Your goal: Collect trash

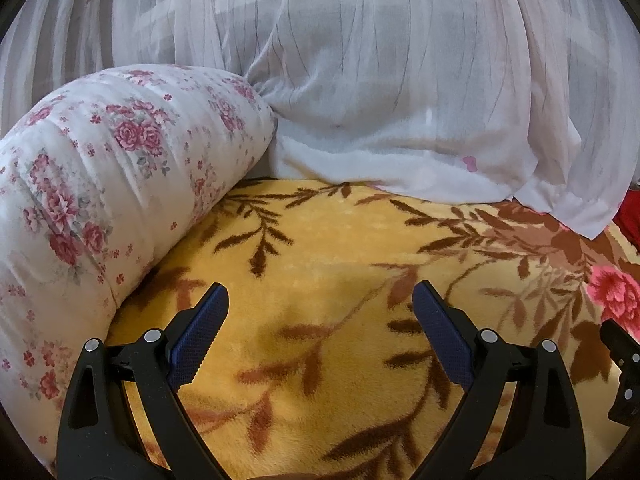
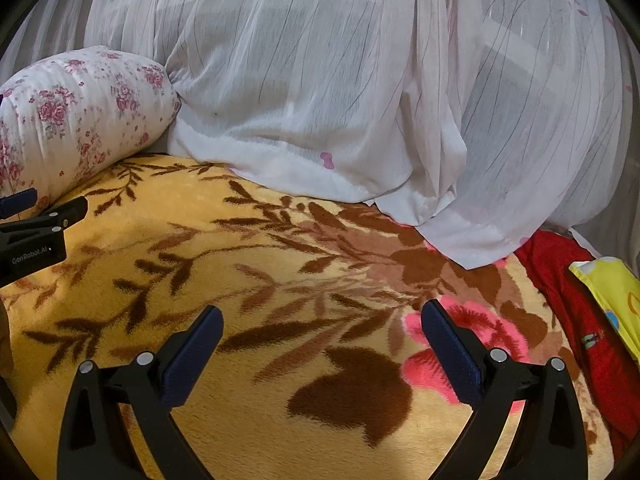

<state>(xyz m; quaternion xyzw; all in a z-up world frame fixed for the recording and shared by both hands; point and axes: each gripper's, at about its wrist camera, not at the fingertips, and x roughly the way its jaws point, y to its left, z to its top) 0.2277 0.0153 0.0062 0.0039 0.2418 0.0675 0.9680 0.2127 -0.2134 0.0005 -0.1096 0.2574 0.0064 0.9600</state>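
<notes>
My left gripper [image 1: 320, 300] is open and empty, low over a yellow blanket [image 1: 320, 248] with brown leaf patterns. My right gripper [image 2: 322, 322] is also open and empty over the same blanket [image 2: 248, 208]. The left gripper also shows at the left edge of the right wrist view [image 2: 40, 220]. A part of the right gripper shows at the right edge of the left wrist view [image 1: 622, 364]. A yellow printed item [image 2: 612, 296], maybe a wrapper or a cloth, lies on red fabric [image 2: 560, 280] at the far right. I see no clear trash elsewhere.
A floral rolled pillow [image 1: 100, 184] lies at the left, also in the right wrist view [image 2: 80, 112]. A sheer white curtain [image 1: 380, 100] drapes onto the blanket at the back [image 2: 340, 120]. A pink flower pattern [image 2: 460, 344] marks the blanket on the right.
</notes>
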